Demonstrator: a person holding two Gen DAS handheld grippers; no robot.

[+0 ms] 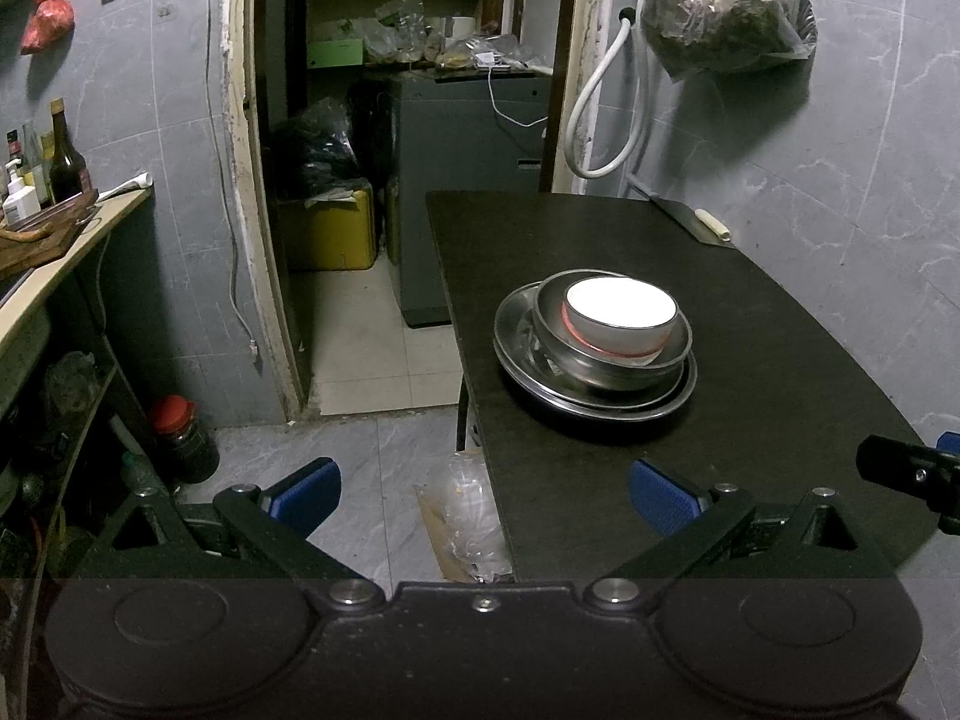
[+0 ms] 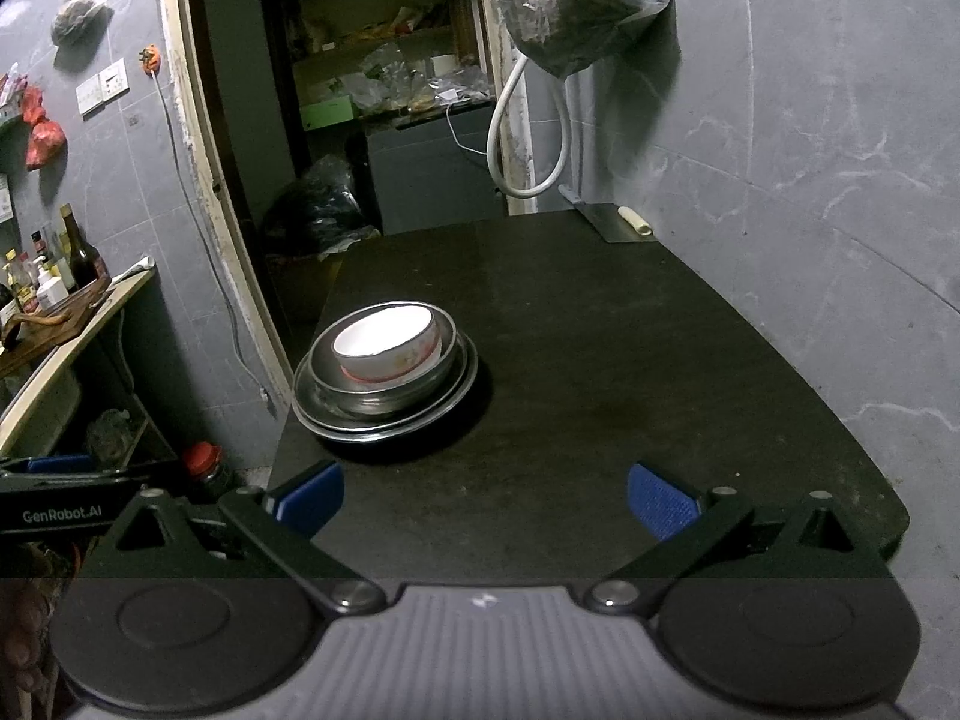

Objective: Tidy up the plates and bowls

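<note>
A white ceramic bowl (image 1: 621, 315) with a red band sits inside a steel bowl (image 1: 606, 360), which sits on stacked steel plates (image 1: 522, 354) on the black table (image 1: 750, 420). The same stack shows in the right wrist view: white bowl (image 2: 387, 342), steel bowl (image 2: 390, 399), plates (image 2: 462, 381). My left gripper (image 1: 483, 495) is open and empty, held at the table's near left edge, short of the stack. My right gripper (image 2: 483, 498) is open and empty over the table's near part, with the stack ahead to its left.
A cleaver (image 1: 690, 217) with a pale handle lies at the table's far right corner. A doorway (image 1: 384, 180) to a cluttered storeroom is behind. A counter with bottles (image 1: 54, 180) stands at left. A red-lidded jar (image 1: 183, 441) and a plastic bag (image 1: 465, 510) lie on the floor.
</note>
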